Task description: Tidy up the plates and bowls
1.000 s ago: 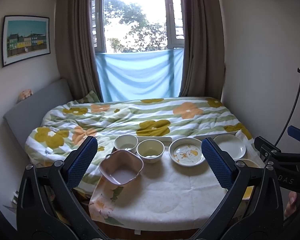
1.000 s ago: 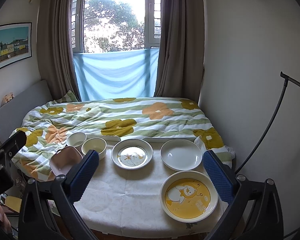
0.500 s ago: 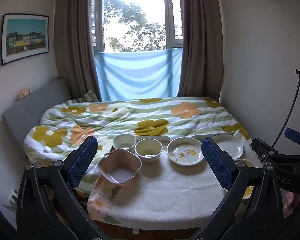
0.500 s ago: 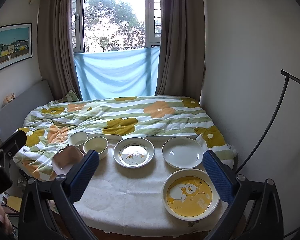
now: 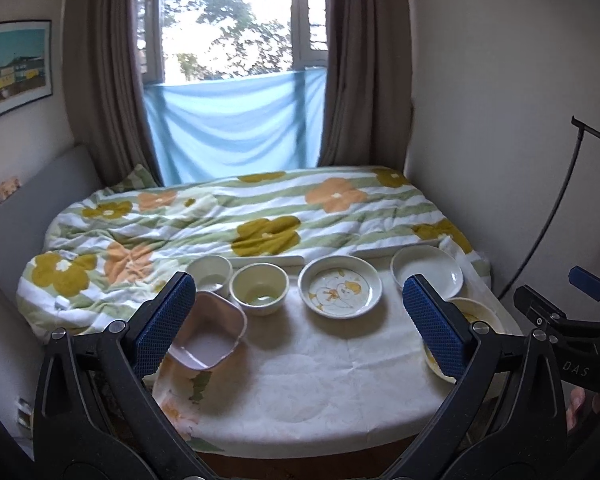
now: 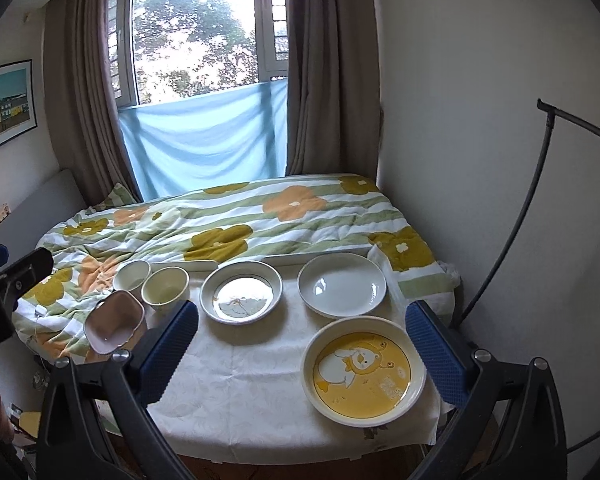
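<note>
On the white-clothed table point(image 5: 300, 380) stand a pink square bowl point(image 5: 210, 334), a white small bowl point(image 5: 210, 272), a cream bowl point(image 5: 259, 288), a duck-print plate point(image 5: 341, 292), a plain white plate point(image 5: 427, 271) and a yellow bear plate point(image 6: 364, 370). My left gripper point(image 5: 296, 320) is open and empty, above the table's near part. My right gripper point(image 6: 300, 344) is open and empty, above the near right part. In the right wrist view the pink bowl point(image 6: 114, 322), cream bowl point(image 6: 165, 288), duck plate point(image 6: 242, 291) and white plate point(image 6: 342, 289) also show.
A bed with a flowered quilt point(image 5: 240, 220) lies right behind the table. A wall point(image 6: 480, 160) and a black curved rod point(image 6: 512, 220) are on the right. Curtains and a window point(image 5: 228, 40) are at the back.
Both grippers have moved forward and lower toward the table; the dishes look larger and closer. The right view has tilted slightly. No dish has moved.
</note>
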### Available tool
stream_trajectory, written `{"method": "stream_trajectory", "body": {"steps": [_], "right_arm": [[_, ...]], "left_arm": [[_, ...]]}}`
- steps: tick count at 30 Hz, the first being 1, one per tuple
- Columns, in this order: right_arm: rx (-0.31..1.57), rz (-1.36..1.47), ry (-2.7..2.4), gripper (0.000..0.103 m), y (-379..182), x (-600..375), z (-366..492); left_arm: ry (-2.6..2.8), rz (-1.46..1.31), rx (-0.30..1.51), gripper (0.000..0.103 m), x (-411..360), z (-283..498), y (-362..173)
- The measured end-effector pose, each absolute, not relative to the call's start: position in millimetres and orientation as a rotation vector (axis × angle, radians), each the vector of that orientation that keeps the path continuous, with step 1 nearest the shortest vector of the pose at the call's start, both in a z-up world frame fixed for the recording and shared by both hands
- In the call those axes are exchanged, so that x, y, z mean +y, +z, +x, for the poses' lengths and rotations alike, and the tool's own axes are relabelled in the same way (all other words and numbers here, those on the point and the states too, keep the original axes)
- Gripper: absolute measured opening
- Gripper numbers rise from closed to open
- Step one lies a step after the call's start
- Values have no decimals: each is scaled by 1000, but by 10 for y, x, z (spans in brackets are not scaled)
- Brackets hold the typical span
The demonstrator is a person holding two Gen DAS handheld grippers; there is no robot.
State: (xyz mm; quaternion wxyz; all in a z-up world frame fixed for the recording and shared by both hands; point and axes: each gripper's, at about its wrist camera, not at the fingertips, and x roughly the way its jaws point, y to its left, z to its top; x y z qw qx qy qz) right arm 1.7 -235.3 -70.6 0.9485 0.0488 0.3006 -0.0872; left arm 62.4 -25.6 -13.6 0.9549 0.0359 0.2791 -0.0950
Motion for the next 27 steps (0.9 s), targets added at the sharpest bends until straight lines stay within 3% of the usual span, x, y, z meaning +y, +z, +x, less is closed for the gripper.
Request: {"method": "stream_trajectory", "body": {"steps": [6, 14, 18, 21, 23, 27], "right_arm": [[749, 199, -317, 103, -1234, -2898, -106], [885, 449, -296, 103, -2027, -3668, -179], [937, 576, -238, 88, -2412, -3941, -58], [980, 611, -183, 72, -2665, -4071, 80], [999, 625, -158, 68, -2781, -4113, 160], [1015, 642, -142, 56, -2965, -4244, 277]], "left_arm": [[-415, 87, 708, 103, -679, 1080, -667], [-684, 157, 1039, 103, -1656, 1631, -1804], [-733, 183, 1145, 100, -2019, 1837, -2356], [-765, 203, 1233, 83, -2203, 1985, -2711], [-773, 215, 1275, 67, -2300, 2049, -2868], [-794, 222, 1321, 50, -2453, 2144, -3137]]}}
